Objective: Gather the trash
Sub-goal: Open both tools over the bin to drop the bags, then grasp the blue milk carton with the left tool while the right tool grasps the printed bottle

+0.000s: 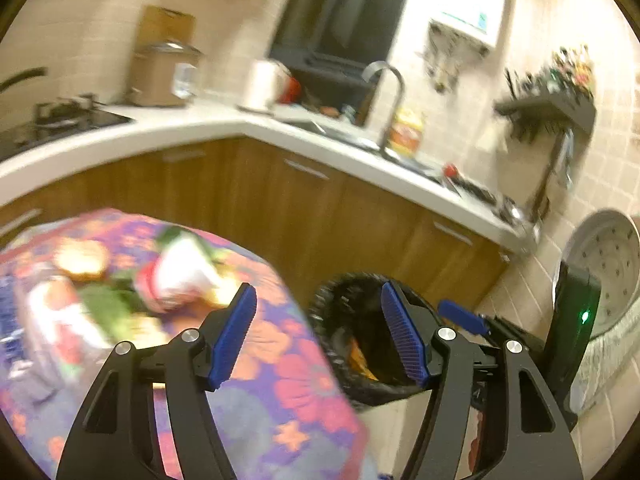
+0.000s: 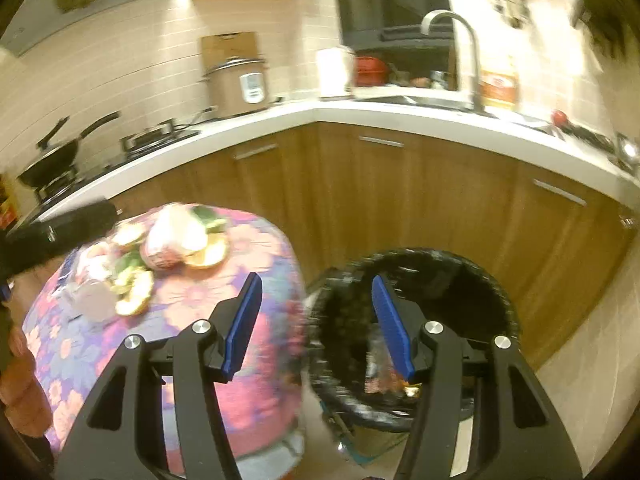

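Observation:
A pile of trash (image 2: 176, 246), wrappers, peels and green scraps, lies on a small table with a flowered cloth (image 2: 248, 332); it also shows in the left wrist view (image 1: 176, 276). A bin with a black bag (image 2: 432, 280) stands right of the table and holds some scraps; it also shows in the left wrist view (image 1: 356, 336). My left gripper (image 1: 318, 322) is open and empty above the gap between table and bin. My right gripper (image 2: 316, 310) is open and empty over the table edge and bin rim. The right gripper's body (image 1: 576, 320) shows at the right.
Wooden cabinets under a white L-shaped counter (image 2: 400, 120) stand close behind. On it are a stove with a pan (image 2: 56, 156), a rice cooker (image 2: 240, 84) and a sink with a tall faucet (image 2: 464, 48). Tiled floor (image 2: 592, 360) lies right of the bin.

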A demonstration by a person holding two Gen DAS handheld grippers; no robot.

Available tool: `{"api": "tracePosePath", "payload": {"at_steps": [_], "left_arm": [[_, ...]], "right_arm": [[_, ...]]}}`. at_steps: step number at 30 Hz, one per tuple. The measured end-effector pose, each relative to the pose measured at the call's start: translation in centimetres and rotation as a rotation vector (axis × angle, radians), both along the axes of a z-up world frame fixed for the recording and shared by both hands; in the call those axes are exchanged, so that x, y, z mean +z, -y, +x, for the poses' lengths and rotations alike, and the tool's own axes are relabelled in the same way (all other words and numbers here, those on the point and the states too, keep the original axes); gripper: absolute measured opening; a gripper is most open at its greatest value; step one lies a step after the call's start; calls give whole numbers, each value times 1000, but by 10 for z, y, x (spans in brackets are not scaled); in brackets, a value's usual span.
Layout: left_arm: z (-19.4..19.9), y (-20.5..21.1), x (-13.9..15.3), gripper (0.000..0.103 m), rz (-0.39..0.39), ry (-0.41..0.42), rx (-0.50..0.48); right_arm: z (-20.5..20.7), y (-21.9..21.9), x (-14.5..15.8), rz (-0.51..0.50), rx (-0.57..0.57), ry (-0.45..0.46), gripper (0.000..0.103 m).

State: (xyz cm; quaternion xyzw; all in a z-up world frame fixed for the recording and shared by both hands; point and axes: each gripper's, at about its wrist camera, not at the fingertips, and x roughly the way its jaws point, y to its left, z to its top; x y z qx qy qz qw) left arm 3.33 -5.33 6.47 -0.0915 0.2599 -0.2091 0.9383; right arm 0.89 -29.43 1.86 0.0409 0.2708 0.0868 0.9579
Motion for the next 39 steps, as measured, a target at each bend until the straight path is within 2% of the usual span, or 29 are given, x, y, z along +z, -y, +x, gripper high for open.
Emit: {"api": "tracePosePath", "payload": {"at_steps": [3,9,12,15,21,25,29,39], "left_arm": [[-16,-37,10,66,-11,32,98],[-43,-121,21,71,3,69,353],[-47,-159,14,73,13,49,462],[-44,-190,0,73,30,-6,545],[-23,-227,-35,73,-52,-144,555],[-5,-229,-53,73,-84,-196,540],[15,-223,-68,73,-73,-236,547],[34,-215,-86,71,-13,-268,571]], "right_arm": [[-1,-29,1,-21,54,3,54],[0,-83,3,-40,172,-1,54],[2,-112,5,-46,241,0,55],[5,-143,6,-48,323,3,58],[15,-196,0,-52,458,-13,62],[25,-217,-8,-64,508,-33,63],[35,-227,-18,-69,533,-48,68],[45,-240,-30,-97,570,-74,71]]}}
